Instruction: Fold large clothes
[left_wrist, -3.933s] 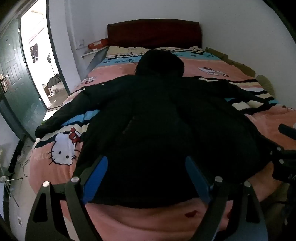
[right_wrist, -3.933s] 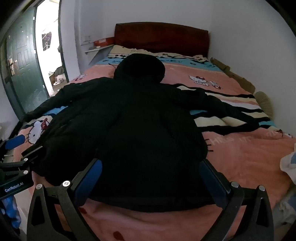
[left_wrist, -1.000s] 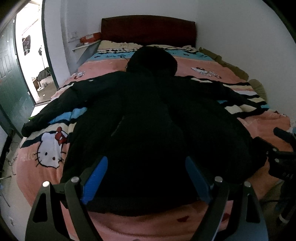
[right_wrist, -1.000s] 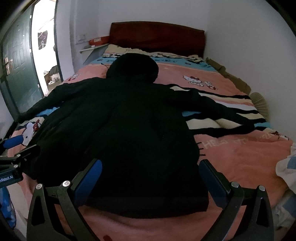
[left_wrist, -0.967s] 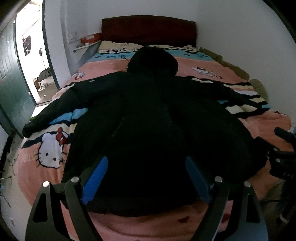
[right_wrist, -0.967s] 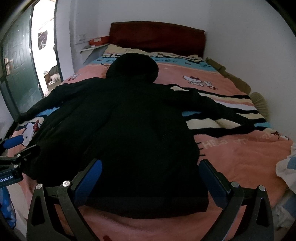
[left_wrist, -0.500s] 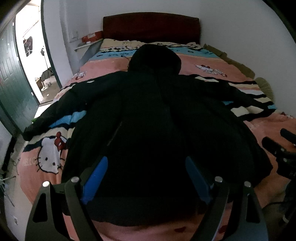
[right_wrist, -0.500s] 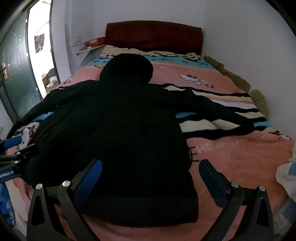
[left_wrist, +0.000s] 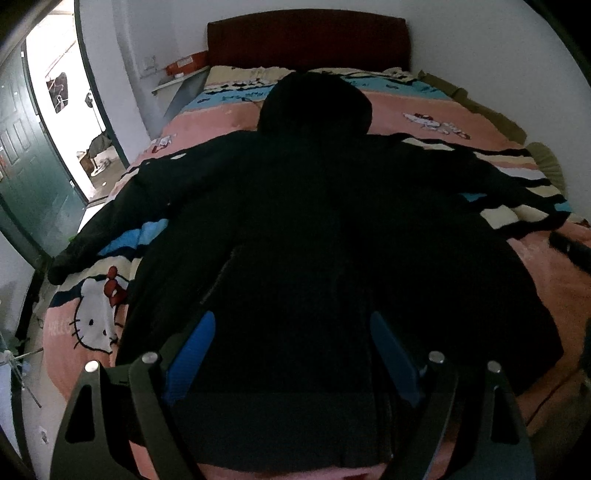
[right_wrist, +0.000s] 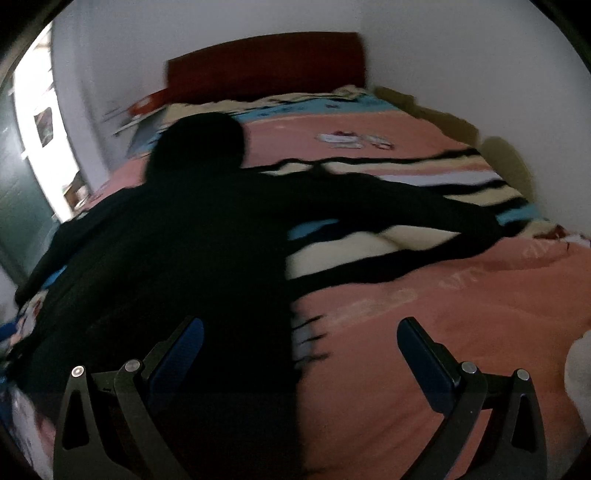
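A large black hooded jacket (left_wrist: 314, 240) lies spread flat on the bed, hood toward the headboard, sleeves out to both sides. My left gripper (left_wrist: 291, 339) is open and empty, just above the jacket's hem near its middle. My right gripper (right_wrist: 301, 345) is open and empty, over the jacket's right edge (right_wrist: 284, 295), with its right finger above bare blanket. The jacket (right_wrist: 184, 258) fills the left half of the blurred right wrist view; its right sleeve (right_wrist: 406, 210) stretches toward the wall. One finger of the right gripper (left_wrist: 569, 249) shows at the right of the left wrist view.
The bed has a pink Hello Kitty blanket (left_wrist: 546, 280) and a dark red headboard (left_wrist: 306, 40). White walls run behind and along the right side. A green door (left_wrist: 26, 158) stands open at the left by a small shelf (left_wrist: 177, 79). A white cloth (right_wrist: 578, 358) lies at the bed's right edge.
Both grippers have moved forward and lower over the jacket's hem. The right gripper has swung right, fast enough to blur its view, and now straddles the jacket's right edge.
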